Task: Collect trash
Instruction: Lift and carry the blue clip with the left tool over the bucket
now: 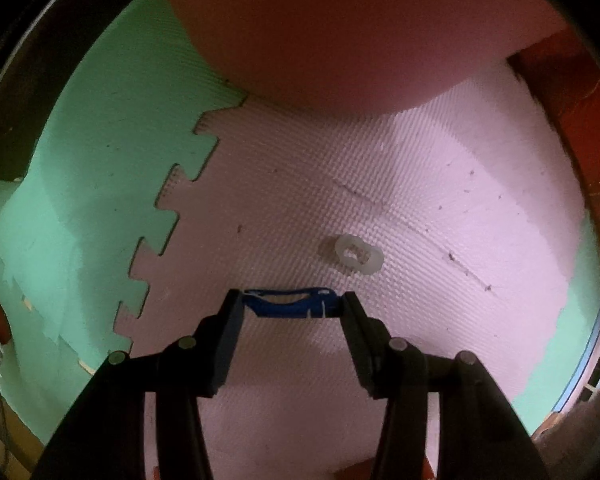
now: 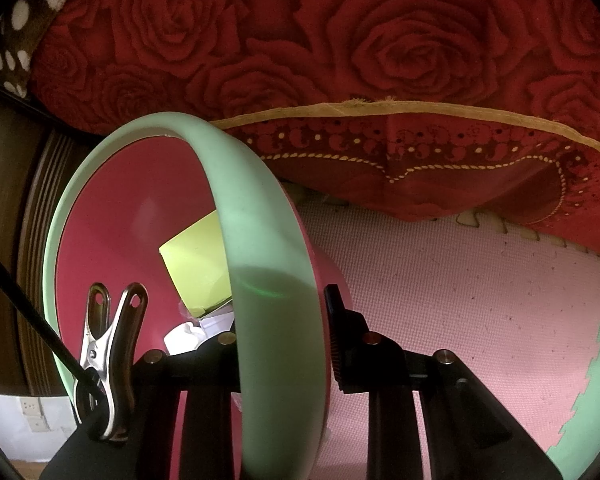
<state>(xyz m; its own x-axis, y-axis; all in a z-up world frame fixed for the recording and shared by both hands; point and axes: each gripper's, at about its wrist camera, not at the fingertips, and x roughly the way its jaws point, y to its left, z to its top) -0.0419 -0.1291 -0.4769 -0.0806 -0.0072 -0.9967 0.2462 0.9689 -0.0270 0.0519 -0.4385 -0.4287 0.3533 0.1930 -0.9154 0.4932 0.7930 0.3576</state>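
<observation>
The left gripper (image 1: pixel 292 306) points straight down at the floor with a small blue wrapper (image 1: pixel 290 304) pinched between its black fingertips; the crumpled piece spans the gap, touching both pads, and hangs clear of the mat. Just beyond it, a little to the right, a pale translucent plastic ring (image 1: pixel 356 256) lies flat on the pink foam mat (image 1: pixel 420 184) (it throws a soft shadow to its left). The mat has a fine woven-looking grain and a few scratches and dark specks. Its toothed puzzle edge locks into a green foam tile (image 1: pixel 100 184) on the left. A broad, blurred pink shape (image 1: pixel 340 28) fills the far part of this view, the underside of something close to the lens.

The right gripper (image 2: pixel 284 320) is clamped narrow on the mint-green rim (image 2: pixel 268 280) of a pink bin (image 2: pixel 112 216), one finger inside, one outside. Inside the bin sit a yellow-green carton (image 2: pixel 196 264) and some white crumpled paper (image 2: pixel 188 332). A metal spring clip (image 2: pixel 108 360) grips the near left rim beside a black cable (image 2: pixel 28 312). Beyond the bin hangs a red rose-patterned cloth (image 2: pixel 380 48) with a yellow trimmed border, draping over the far edge of the mat.
</observation>
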